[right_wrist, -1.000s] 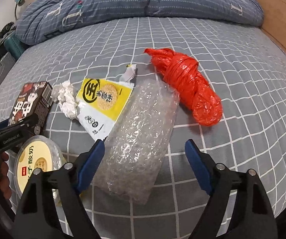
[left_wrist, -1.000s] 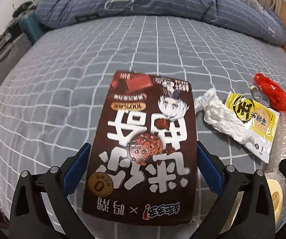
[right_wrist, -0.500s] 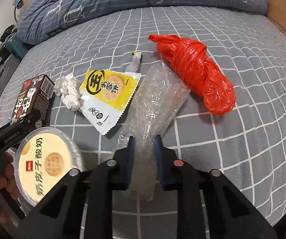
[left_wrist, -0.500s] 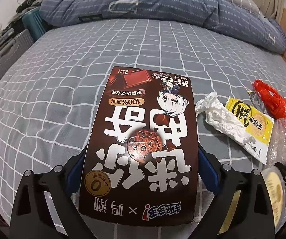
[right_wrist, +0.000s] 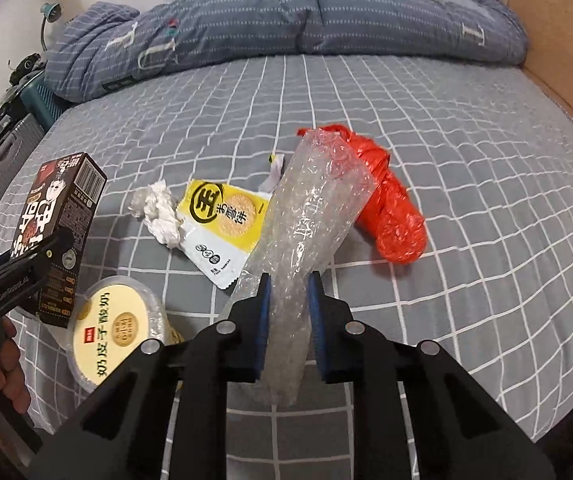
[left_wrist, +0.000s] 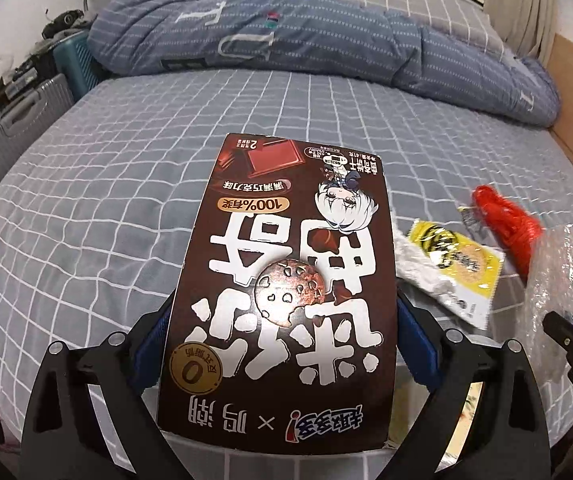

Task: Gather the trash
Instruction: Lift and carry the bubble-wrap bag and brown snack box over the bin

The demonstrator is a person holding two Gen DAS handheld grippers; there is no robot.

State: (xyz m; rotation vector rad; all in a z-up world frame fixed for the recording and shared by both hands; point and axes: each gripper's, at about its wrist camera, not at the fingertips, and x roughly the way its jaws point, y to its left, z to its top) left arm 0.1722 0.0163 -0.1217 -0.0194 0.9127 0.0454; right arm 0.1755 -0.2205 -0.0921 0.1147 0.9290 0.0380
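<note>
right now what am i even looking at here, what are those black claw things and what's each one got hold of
They are hand-held grabbers, one in each of a person's hands, each carrying a camera that looks along its two fingers. The left claw view shows it clamped on a brown cookie box. The right claw view shows it pinching a clear bubble wrap piece. On the checked bedsheet lie a red plastic bag, a yellow snack wrapper, a crumpled tissue and a yogurt tub.
</note>
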